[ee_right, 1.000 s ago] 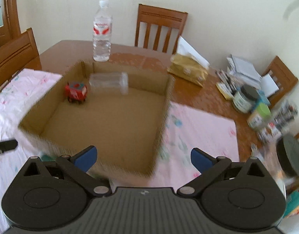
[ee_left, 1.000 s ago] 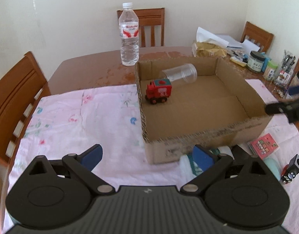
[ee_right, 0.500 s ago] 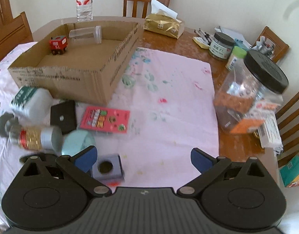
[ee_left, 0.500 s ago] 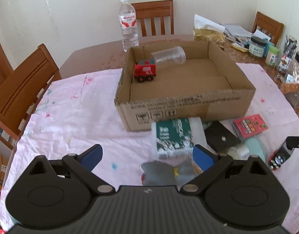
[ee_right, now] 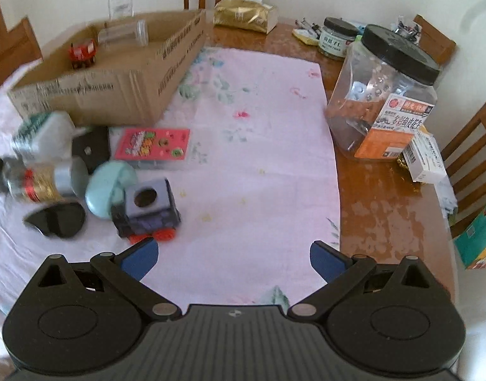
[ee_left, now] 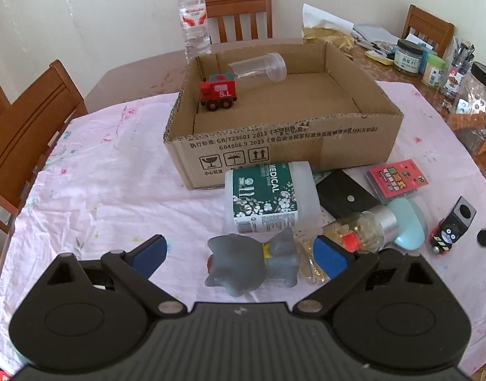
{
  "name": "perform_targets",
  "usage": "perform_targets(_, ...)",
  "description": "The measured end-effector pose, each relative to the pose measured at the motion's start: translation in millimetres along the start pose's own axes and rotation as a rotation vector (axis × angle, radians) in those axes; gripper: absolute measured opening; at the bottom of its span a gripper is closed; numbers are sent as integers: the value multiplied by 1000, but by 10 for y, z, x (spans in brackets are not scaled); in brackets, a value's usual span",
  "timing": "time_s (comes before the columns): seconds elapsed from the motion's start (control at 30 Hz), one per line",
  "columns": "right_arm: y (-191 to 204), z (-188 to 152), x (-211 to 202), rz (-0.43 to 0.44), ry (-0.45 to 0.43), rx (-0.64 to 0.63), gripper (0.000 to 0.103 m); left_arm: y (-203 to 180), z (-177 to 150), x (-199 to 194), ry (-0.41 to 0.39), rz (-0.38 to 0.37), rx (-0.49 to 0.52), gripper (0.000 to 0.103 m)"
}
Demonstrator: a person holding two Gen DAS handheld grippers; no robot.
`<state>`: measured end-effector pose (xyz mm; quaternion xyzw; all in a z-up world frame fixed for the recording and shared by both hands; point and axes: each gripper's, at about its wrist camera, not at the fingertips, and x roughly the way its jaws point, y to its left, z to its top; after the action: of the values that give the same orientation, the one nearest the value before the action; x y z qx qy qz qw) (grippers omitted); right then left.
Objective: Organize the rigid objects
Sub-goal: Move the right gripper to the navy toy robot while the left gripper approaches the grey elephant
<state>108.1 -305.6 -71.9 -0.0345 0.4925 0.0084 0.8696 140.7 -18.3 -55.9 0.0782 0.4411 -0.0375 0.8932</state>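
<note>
A cardboard box [ee_left: 360, 146] holds a red toy train [ee_left: 218, 93] and a clear cup [ee_left: 262, 66] lying on its side. In front of it lie a white medical bottle [ee_left: 265, 200], a grey toy animal [ee_left: 252, 263], a glitter jar [ee_left: 366, 231], a black block [ee_left: 344, 195], a pink card pack [ee_left: 396, 179], a teal disc [ee_left: 409, 222] and a black toy engine [ee_left: 450, 228]. My left gripper [ee_left: 239, 254] is open, its fingers either side of the grey toy. My right gripper [ee_right: 231, 258] is open and empty over the cloth, right of the dark toy engine [ee_right: 147, 212].
A water bottle [ee_left: 193, 16] stands behind the box. A large clear jar with a black lid [ee_right: 385, 95], small jars [ee_right: 336, 36], a tissue pack [ee_right: 246, 16] and boxes [ee_right: 428, 158] crowd the right side of the wooden table. Chairs [ee_left: 27, 127] surround it.
Both grippers have pulled back from the box toward the near edge. The left one has come down over the grey toy. The right one now faces the loose items and the cloth.
</note>
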Motion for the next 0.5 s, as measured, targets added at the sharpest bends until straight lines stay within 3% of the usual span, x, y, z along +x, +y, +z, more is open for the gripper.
perform_targets(0.13,98,206,-54,23,-57,33,103,35,1,56,0,-14,13,98)
perform_targets(0.23,201,351,58,-9,-78,47,103,70,-8,99,7,-24,9,98)
perform_targets(0.5,158,251,178,-66,-23,88,103,139,-46,152,13,-68,-1,98)
